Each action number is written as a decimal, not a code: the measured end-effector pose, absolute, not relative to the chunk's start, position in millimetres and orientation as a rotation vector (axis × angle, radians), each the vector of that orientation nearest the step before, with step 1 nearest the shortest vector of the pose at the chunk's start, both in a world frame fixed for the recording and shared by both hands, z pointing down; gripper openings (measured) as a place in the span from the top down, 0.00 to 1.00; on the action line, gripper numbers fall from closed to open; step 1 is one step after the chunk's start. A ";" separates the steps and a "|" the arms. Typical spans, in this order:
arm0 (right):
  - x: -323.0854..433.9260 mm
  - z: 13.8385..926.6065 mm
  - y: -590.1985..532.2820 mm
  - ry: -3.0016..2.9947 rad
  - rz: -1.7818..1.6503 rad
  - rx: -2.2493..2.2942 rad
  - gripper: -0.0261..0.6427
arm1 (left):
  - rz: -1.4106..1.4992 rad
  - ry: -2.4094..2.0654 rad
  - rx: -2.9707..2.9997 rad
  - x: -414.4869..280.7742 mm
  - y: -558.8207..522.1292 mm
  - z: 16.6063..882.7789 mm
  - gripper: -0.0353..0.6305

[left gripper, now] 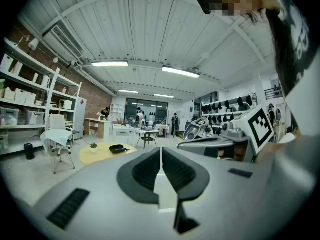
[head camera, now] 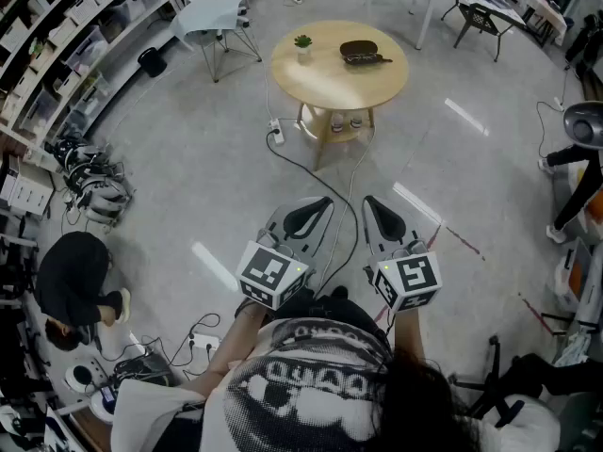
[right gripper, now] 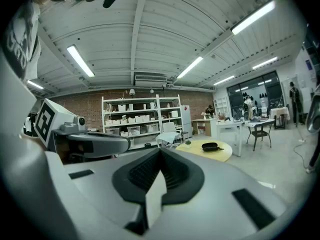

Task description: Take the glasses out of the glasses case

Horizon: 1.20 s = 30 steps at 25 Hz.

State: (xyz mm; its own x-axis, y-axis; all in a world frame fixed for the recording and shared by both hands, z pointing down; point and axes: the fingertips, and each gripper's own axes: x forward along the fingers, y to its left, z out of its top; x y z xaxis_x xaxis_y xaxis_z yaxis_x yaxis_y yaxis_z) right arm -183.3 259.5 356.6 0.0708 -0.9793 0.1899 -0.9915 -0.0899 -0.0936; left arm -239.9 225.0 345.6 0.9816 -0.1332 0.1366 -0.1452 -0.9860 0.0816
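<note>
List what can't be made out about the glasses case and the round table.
Glasses case: open or closed, glasses inside or not; too small and far in every view.
Things on the lower shelf of the table: head view, tiny, partly covered by the tabletop.

Two grippers: left gripper (head camera: pixel 325 202), right gripper (head camera: pixel 370 201). One round table (head camera: pixel 377 88). On top of it, one glasses case (head camera: pixel 357 51) and one potted plant (head camera: pixel 302 43). Two chairs: white chair (head camera: pixel 215 15), black chair (head camera: pixel 480 17). One shelf rack (head camera: pixel 66 55) along the wall.
</note>
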 end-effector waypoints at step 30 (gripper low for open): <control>-76.3 393.4 242.5 -2.067 0.357 2.243 0.97 | 0.293 -0.207 3.015 -126.5 199.0 376.4 0.92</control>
